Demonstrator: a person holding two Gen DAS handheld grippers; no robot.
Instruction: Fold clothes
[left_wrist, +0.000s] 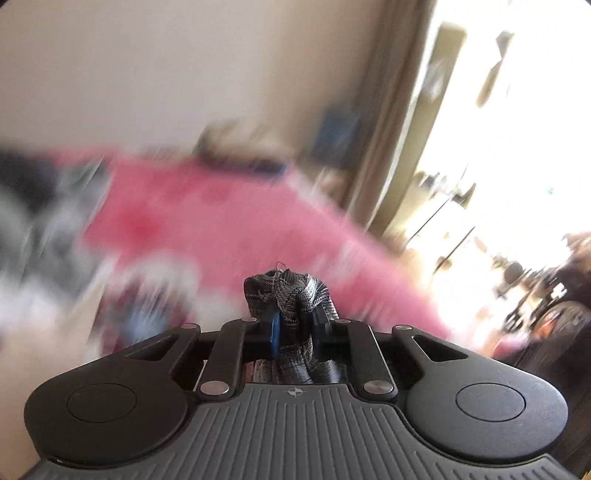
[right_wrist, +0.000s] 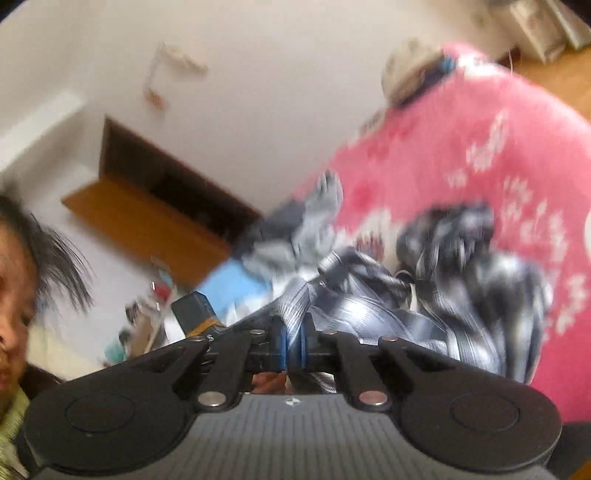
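A grey, black and white patterned garment (right_wrist: 436, 295) hangs in folds over a pink bedspread (right_wrist: 498, 129). My right gripper (right_wrist: 293, 332) is shut on an edge of this garment, which trails away to the right. My left gripper (left_wrist: 295, 321) is shut on a bunched part of the same patterned cloth (left_wrist: 291, 291), which sticks up between the fingers. Both views are blurred by motion. The pink bedspread (left_wrist: 221, 214) lies beyond the left gripper too.
A pile of other grey and blue clothes (right_wrist: 295, 229) lies at the bed's edge. A person's face (right_wrist: 11, 280) is at the left. A dark wooden cabinet (right_wrist: 155, 199) hangs on the white wall. A curtain (left_wrist: 391, 122) and a bright window (left_wrist: 517, 147) are at the right.
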